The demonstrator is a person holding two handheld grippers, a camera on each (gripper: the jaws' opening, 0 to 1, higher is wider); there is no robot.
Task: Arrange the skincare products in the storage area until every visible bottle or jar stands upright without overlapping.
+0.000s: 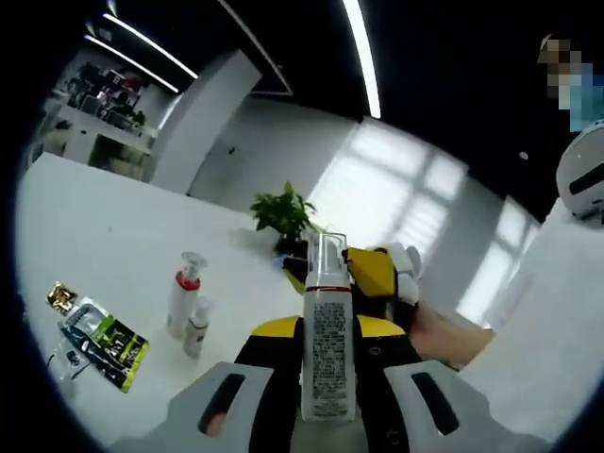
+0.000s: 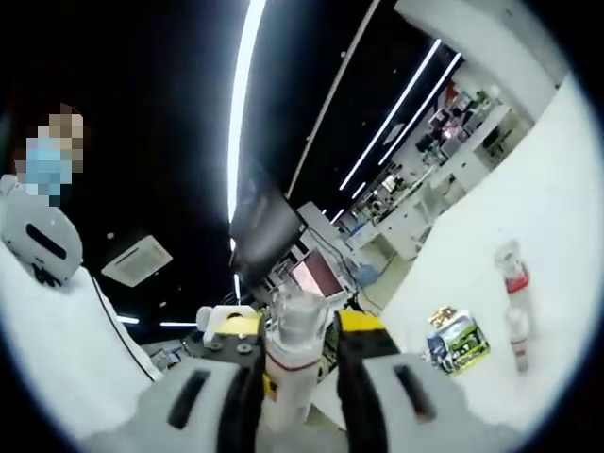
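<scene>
Two grippers are seen closed on one and the same foam pump bottle [image 1: 327, 326], which is held up above the white table [image 1: 113, 236] rather than resting on it. In the left gripper view the bottle is shown upright between the jaws of the left gripper [image 1: 326, 401]: a white cylindrical body is printed with a dense block of small dark text, too fine to be read, and a clear cap is fitted over the pump head at the top. The jaws are pressed against the lower part of the body on both sides. Beyond the bottle, the right gripper [image 1: 373, 274] is seen coming in from the right with its yellow and black jaws, a hand [image 1: 444, 335] being visible behind it. In the right gripper view the same bottle [image 2: 294, 363] is pinched between the right gripper [image 2: 297, 411] jaws, its clear cap pointing away from the camera, and a red band is seen low on the white body. On the table, well apart from the held bottle, a taller bottle with a red collar [image 1: 184, 294] and clear cap is stood upright, and a smaller white bottle [image 1: 196, 327] is stood just beside it. Near them a green and black sachet [image 1: 106, 342] is laid flat, with a small gold packet [image 1: 62, 298] just beside it. A potted green plant [image 1: 283, 215] is placed farther back on the table.
</scene>
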